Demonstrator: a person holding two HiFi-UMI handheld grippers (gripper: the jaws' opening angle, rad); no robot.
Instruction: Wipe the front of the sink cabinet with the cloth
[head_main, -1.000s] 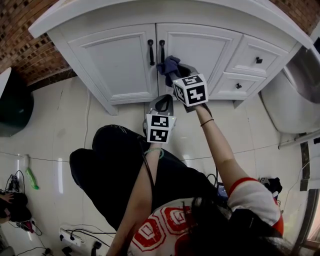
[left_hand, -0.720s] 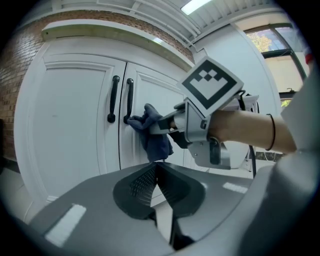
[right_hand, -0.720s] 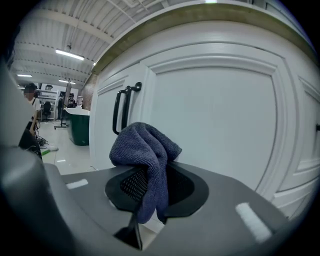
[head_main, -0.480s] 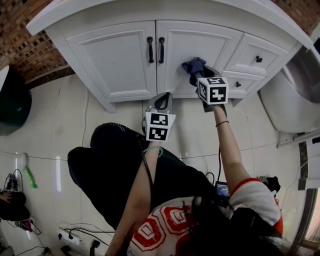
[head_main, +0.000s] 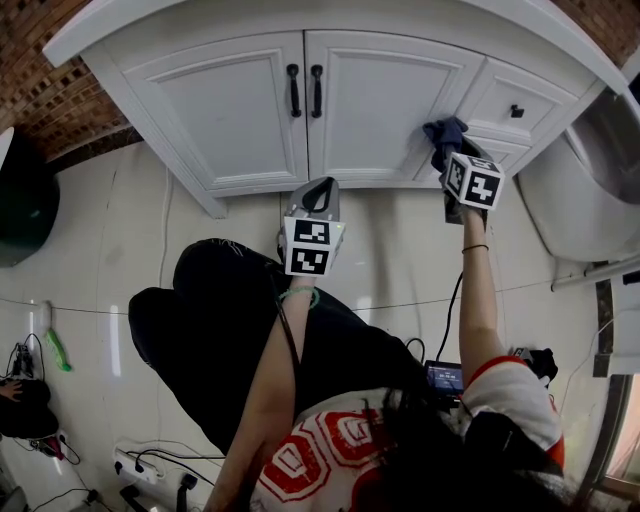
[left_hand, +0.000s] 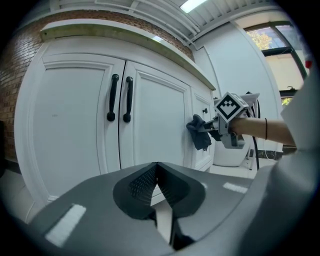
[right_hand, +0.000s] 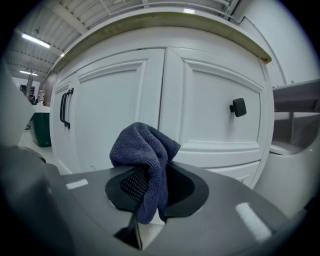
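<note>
Cloth (right_hand: 145, 155) bunched right over the jaw gap of the right gripper (right_hand: 150, 187), so the inner pads are mostly covered. In the head view the sink cabinet (head_main: 380, 90) runs off the top edge. The cloth seems pressed to its front, but the gripper itself blocks the contact point. Oddments on the floor (head_main: 150, 470) at bottom left are too small to name.

right gripper (head_main: 449, 158): moved right along the cabinet front (head_main: 230, 110), from beside the door handles (head_main: 304, 90) to the right door's edge.
cloth (head_main: 444, 133): carried along, now at the drawers (head_main: 512, 98).
</note>
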